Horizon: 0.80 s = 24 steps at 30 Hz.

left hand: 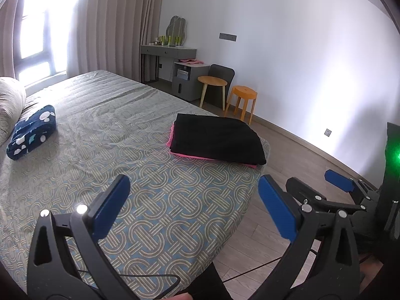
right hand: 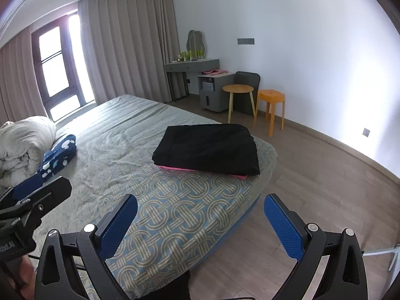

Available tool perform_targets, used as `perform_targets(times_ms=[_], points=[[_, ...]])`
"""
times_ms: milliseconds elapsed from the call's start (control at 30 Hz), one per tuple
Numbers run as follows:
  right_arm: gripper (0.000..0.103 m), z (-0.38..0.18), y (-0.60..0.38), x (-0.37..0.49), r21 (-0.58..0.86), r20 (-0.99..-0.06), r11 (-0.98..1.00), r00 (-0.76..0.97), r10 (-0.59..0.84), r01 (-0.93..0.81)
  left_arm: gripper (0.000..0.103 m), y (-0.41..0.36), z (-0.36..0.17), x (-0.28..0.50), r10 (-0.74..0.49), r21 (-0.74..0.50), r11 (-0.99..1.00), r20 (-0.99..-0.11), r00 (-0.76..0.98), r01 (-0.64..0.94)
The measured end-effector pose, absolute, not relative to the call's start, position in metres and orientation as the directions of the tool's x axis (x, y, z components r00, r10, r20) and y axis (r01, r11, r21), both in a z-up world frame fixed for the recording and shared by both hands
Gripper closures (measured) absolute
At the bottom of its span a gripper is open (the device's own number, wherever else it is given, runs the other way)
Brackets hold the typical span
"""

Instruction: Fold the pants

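Observation:
Black pants (left hand: 217, 140) lie folded into a flat rectangle on a pink garment (left hand: 190, 155) near the bed's far right corner. The right wrist view shows the same black pants (right hand: 210, 147), with the pink garment (right hand: 175, 168) peeking out underneath. My left gripper (left hand: 195, 195) hangs open over the patterned bedspread, short of the pile, nothing between its blue pads. My right gripper (right hand: 200, 215) is also open and empty, above the bed's near corner. Each gripper shows in the other's view: the right gripper (left hand: 310, 178) over the floor, the left gripper (right hand: 47, 182) at the left edge.
The bed (left hand: 100, 137) has a grey-blue patterned cover. A navy spotted pillow (left hand: 32, 135) and a bunched duvet (right hand: 22, 140) lie at its left. Beyond the bed stand a round wooden table (right hand: 237, 88), an orange stool (right hand: 271, 95), a chair and a grey desk.

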State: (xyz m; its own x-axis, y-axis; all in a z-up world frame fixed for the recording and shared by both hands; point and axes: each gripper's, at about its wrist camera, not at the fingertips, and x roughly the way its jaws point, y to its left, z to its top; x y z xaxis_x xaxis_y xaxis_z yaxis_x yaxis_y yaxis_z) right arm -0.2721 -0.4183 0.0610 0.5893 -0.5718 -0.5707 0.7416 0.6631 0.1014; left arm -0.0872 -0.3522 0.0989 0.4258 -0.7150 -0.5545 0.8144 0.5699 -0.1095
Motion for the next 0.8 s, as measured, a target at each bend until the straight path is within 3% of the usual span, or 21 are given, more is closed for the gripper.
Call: perform_targets(times_ms=[800], points=[[0.000,0.063,-0.407,-0.261,0.094,-0.564,0.675,0.598,-0.569,0.732,0.001,-0.344,0.096,-0.083,-0.708,-0.119,0.582,-0.561,0.429,0.804]])
